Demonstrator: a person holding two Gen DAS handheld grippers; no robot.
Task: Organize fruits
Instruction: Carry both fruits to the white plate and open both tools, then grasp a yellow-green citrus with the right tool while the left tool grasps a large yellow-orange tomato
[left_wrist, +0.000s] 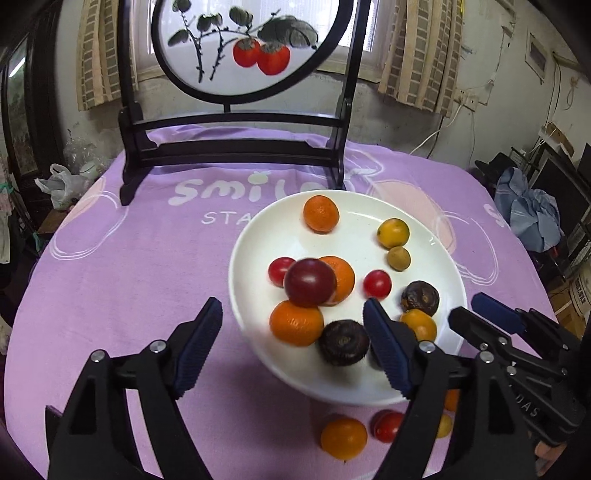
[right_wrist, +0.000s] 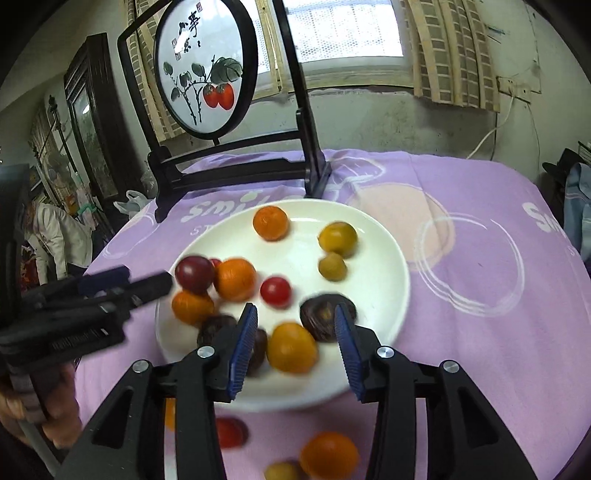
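The left tool stands wide open with nothing between its blue pads; its right finger reaches over the near rim of the white plate, its left finger hangs over the purple cloth beside the plate. The right tool is also spread open and holds nothing, both fingers poised over the plate's near edge, with a yellow-orange fruit lying in the gap below them.

On the plate, a dark red plum sits blurred against an orange mandarin, with another mandarin just in front and a dark brown fruit beside the left tool's right finger. A red cherry tomato lies near the middle, a second dark fruit toward the right rim, and a mandarin, a yellow fruit and a small tan fruit rest farther back.

Off the plate, on the cloth-covered desk near the tools, lie an orange fruit and a red tomato. A dark wooden stand with a round persimmon painting stands behind the plate.
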